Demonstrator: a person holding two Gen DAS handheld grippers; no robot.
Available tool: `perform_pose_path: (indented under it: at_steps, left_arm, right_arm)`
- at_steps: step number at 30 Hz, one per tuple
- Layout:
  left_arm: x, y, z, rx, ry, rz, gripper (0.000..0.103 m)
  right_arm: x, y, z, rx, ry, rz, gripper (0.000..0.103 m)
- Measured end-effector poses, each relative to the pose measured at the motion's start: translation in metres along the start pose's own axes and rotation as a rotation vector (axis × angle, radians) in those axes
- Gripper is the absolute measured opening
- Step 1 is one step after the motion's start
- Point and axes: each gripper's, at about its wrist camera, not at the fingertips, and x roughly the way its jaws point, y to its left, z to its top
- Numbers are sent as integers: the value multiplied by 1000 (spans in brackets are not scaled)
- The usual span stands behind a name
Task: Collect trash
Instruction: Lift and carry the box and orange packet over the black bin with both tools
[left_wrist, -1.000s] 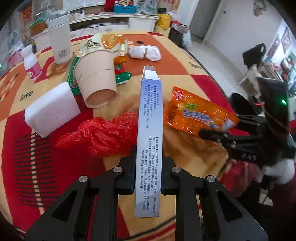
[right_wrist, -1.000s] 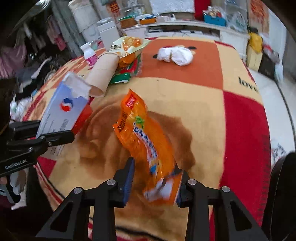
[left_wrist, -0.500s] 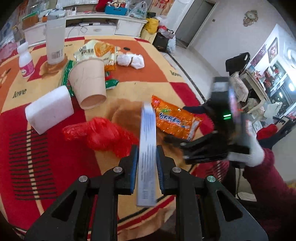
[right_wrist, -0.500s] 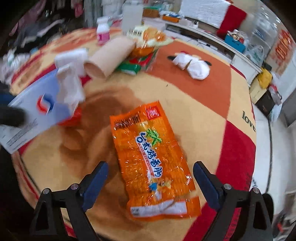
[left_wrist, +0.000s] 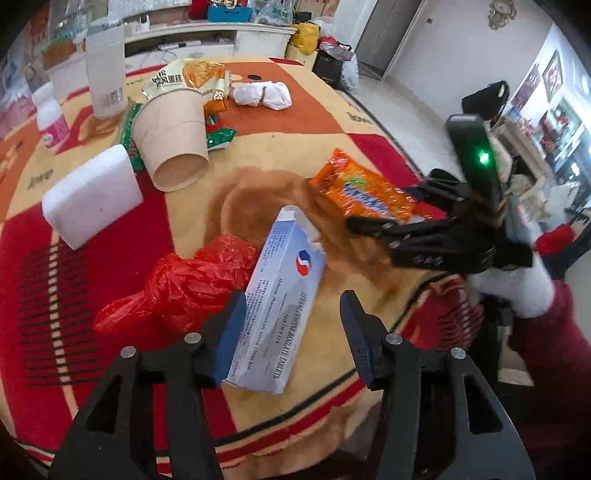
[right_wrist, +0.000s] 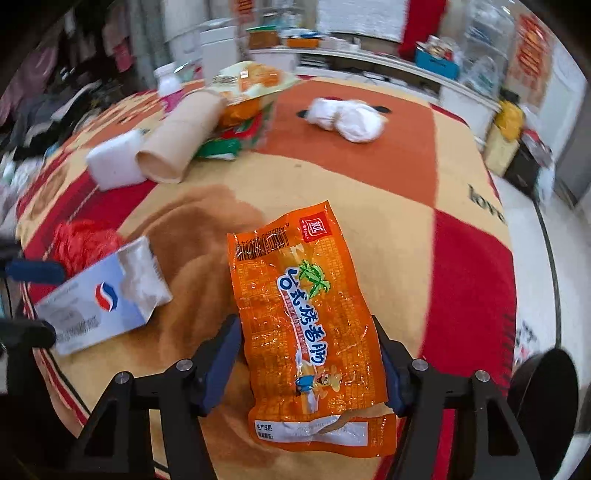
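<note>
Now the left gripper (left_wrist: 291, 332) is opening, its tablet box (left_wrist: 284, 295) leaning on one pad; right gripper (right_wrist: 308, 354) closing around the orange snack packet (right_wrist: 310, 325); the tipped paper cup (left_wrist: 171, 147) looks empty.

White walls (left_wrist: 436, 48), pale floor (left_wrist: 399, 110), perhaps a low cabinet (left_wrist: 207, 37) behind.

Blanket-covered table (left_wrist: 280, 122) strewn with trash.

Left claw (left_wrist: 291, 332) is opening, blue-white medicine box (left_wrist: 282, 306) lying loose between its jaws on the tabletop (left_wrist: 258, 122), red plastic bag (left_wrist: 184, 284) just beside it, orange snack packet (left_wrist: 365, 195) by the right claw (left_wrist: 354, 223).
</note>
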Motion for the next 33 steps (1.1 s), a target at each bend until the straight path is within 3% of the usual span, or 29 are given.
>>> perform_pose_path:
  at_steps: [6,10,14,15,18,21,24,27,33]
  left_arm:
    - [22,-8,-4,81,9,94,51]
    - [35,-19,-6,134,-9,124,58]
    - [36,-28,-9,206,-1,162,59]
    - [36,-30,-12,237,8,175,58]
    - [40,-31,-18,288,39,161,58]
    - [41,-26,-19,257,41,154,58]
    - [38,-17,-14,183,34,107,50]
    - [31,-15,-11,128,26,58,50]
    - [1,-30,2,111,-53,14,50]
  right_arm:
    - [-1,5,-2,16,-9,-14,64]
    - [2,8,-2,9,-14,-19,71]
    - [2,9,-2,6,-20,-18,73]
    - [2,9,-1,-2,-16,-16,78]
    - [3,10,-2,-24,-9,-13,81]
    - [4,9,-2,-22,-10,-8,81]
    - [0,8,-4,-12,-27,-11,66]
    - [-9,6,-5,-2,-52,-2,55]
    - [-27,-1,-10,32,-81,11,52]
